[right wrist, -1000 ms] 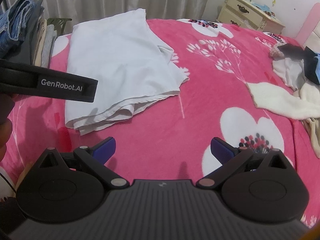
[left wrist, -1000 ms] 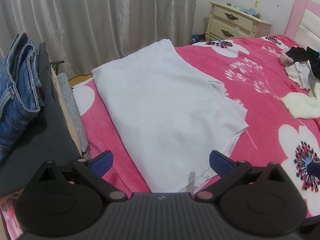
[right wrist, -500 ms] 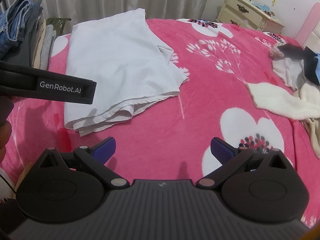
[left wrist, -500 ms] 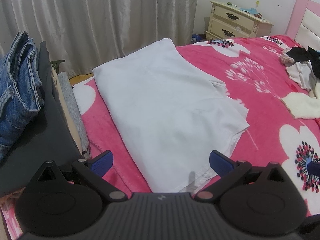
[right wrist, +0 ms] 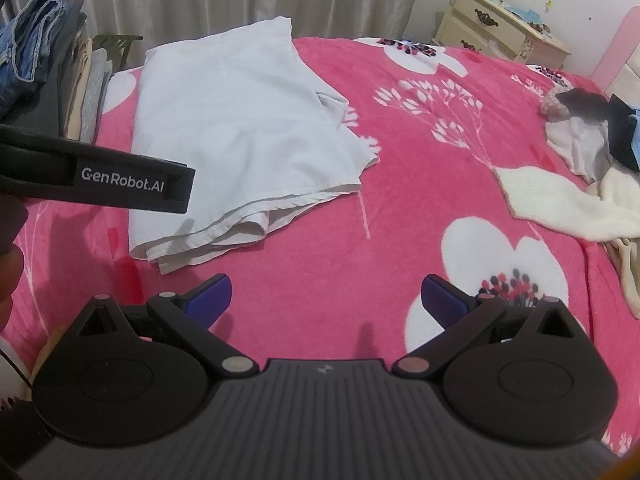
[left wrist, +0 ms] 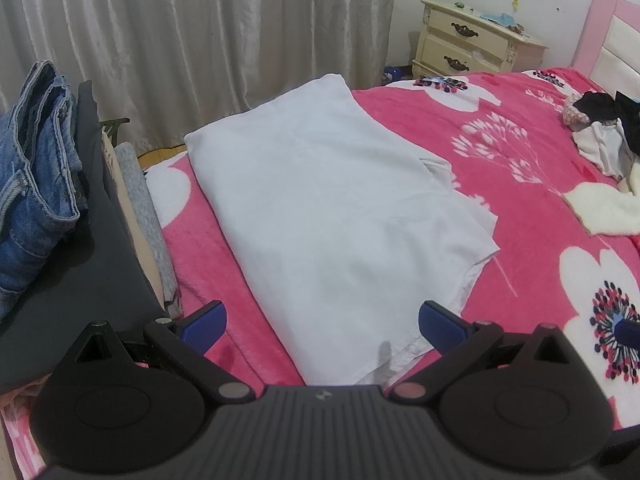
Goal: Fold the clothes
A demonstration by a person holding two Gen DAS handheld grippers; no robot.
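Barely anything shifts: white garment (left wrist: 328, 216) stays flat on the pink blanket (left wrist: 520, 168), left gripper (left wrist: 322, 322) and right gripper (right wrist: 326, 298) both released. Soft, light, floppy cloth; pinch its near hem corners.

Each view is taken from just behind a gripper's own two blue-padded fingers, looking forward and downward across a pink flowered blanket (left wrist: 520, 184) toward a grey curtain (left wrist: 200, 40) and a cream nightstand (left wrist: 468, 44). The left wrist view is held low and close over the near end of a white garment (left wrist: 328, 208). The right wrist view is set further to the right, with the same garment (right wrist: 240, 128) seen at its left. The stack of folded clothes (right wrist: 40, 64) and the nightstand (right wrist: 500, 36) are shared by both.
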